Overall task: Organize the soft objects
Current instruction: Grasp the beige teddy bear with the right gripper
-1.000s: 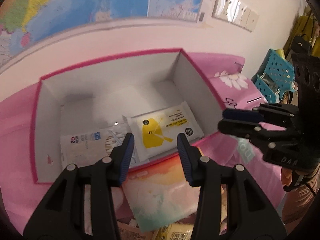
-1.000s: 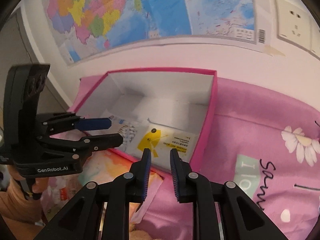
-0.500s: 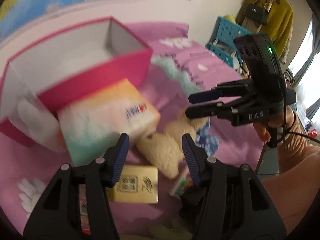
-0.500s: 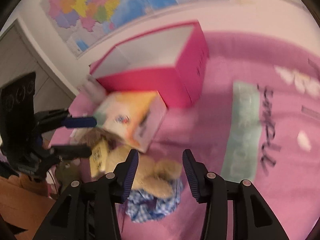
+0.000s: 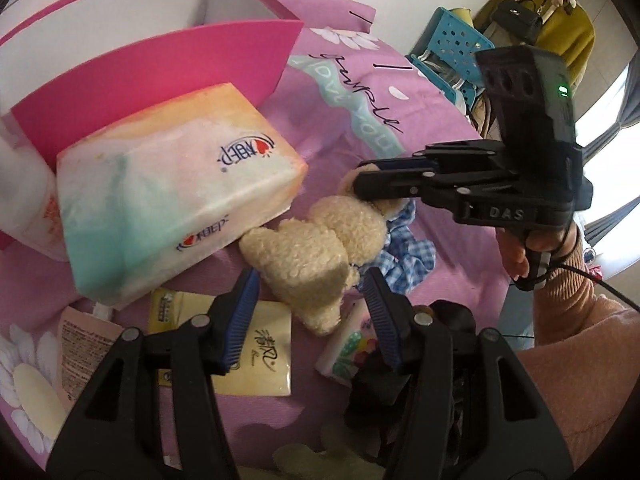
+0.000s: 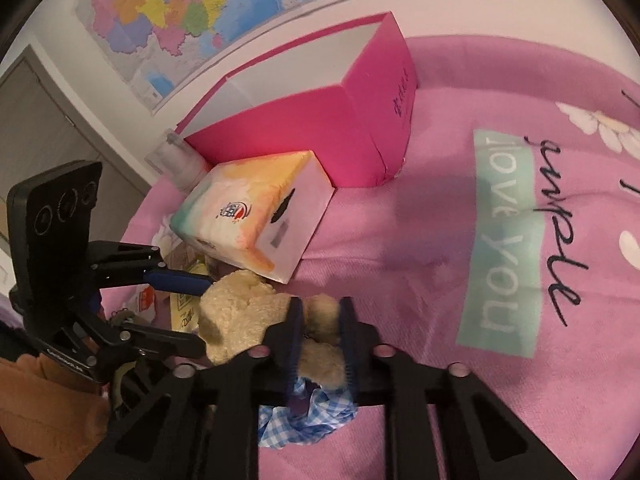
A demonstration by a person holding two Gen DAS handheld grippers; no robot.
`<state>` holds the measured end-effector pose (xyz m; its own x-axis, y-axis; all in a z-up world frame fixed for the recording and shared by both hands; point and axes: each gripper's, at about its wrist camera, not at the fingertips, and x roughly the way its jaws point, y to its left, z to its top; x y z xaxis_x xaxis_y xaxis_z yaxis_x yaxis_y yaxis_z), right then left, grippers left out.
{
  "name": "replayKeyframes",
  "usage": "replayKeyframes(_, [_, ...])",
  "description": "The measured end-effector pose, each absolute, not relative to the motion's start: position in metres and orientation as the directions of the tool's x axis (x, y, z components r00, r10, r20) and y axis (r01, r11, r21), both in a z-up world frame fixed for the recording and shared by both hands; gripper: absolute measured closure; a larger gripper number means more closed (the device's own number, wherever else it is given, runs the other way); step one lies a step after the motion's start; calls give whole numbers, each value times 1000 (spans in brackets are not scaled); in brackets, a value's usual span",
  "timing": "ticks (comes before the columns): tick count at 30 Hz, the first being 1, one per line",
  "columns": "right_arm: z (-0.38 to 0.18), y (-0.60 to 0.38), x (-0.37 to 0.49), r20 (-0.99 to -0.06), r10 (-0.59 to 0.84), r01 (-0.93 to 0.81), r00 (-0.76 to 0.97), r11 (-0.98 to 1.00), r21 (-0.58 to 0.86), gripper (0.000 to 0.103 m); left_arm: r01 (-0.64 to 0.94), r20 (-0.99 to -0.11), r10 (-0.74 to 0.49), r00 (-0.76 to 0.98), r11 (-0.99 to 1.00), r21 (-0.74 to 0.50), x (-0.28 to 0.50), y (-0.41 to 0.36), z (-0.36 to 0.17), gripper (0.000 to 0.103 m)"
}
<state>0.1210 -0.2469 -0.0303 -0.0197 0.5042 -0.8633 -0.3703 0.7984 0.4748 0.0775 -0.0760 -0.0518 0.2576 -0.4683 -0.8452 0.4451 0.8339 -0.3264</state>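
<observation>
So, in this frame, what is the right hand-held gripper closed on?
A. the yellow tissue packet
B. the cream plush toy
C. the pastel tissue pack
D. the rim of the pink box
B: in the right wrist view the right hand-held gripper has its blue pads pinching the cream plush toy, while the pastel tissue pack and the pink box lie apart from it.
</observation>
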Motion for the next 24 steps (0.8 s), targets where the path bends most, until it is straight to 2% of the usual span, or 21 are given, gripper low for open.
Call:
replayKeyframes(1, [-28,-246,119,-864,503,-375,-14,798,471,91,444,-845,-468,258,834,-327,78,-77,-52,61])
replayKeyframes(2, [-26,-245,119,-864,504,-379,-8,797,469,92,438,-848,-464,257,838,-326,78,-77,-53,64])
replayKeyframes(7, [-13,-247,115,-855,518,-391,29,793,468,93,412,-819,-511,260,826,-385,79,-68,-48,65])
replayKeyframes(9, [-7,-247,116,-851,523,-395,43,792,466,93,398,-803,-534,266,819,-413,79,-65,-44,69])
replayKeyframes(15, [23,-242,117,-823,559,-432,99,769,471,93,406,-758,-560,334,811,-421,67,-58,-16,70])
replayKeyframes(24, [64,-227,140,-775,605,-509,183,733,451,93,411,-693,-539,478,835,-366,72,-38,37,70])
